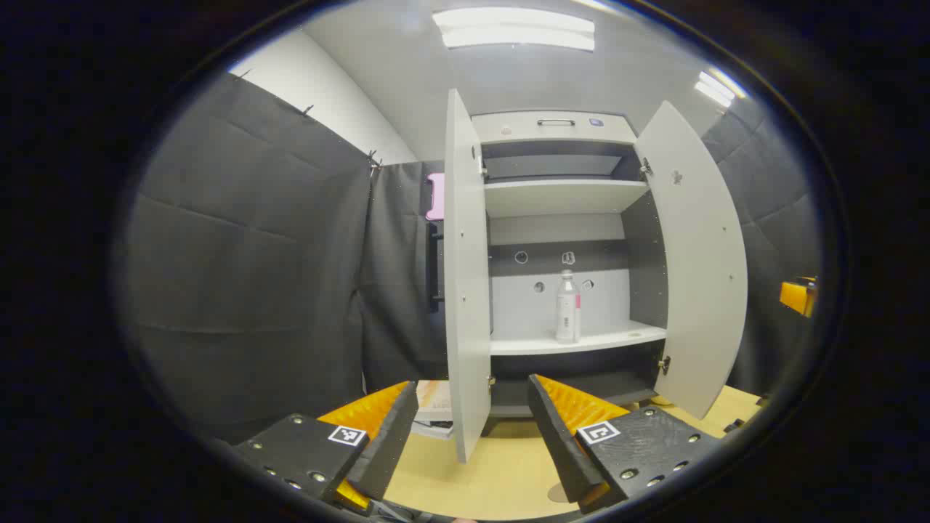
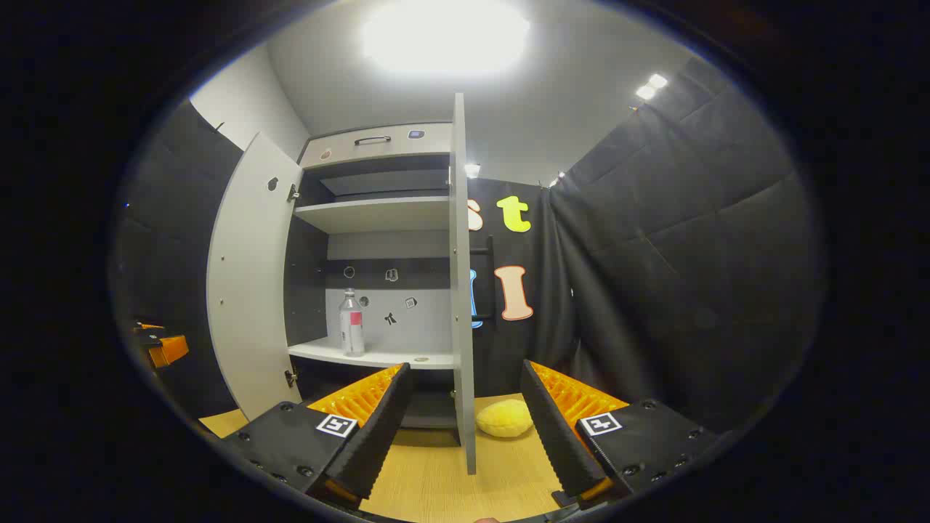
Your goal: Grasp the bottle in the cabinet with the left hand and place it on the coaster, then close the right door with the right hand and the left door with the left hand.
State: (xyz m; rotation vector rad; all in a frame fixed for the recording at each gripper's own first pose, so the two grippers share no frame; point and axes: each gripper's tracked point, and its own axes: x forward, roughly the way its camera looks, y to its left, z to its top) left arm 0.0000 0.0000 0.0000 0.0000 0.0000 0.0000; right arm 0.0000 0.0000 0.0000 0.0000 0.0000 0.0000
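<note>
While both doors stand open, the bottle [image 1: 567,306] stands upright on the lower shelf [image 1: 581,340], straight ahead of and above the left gripper [image 1: 472,428], well apart. Left jaws spread, empty; right gripper [image 2: 465,428] likewise spread.

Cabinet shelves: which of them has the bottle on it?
The lower white shelf holds the clear, white-capped bottle, standing upright. The upper white shelf looks bare. Both pale grey doors stand open.
</note>
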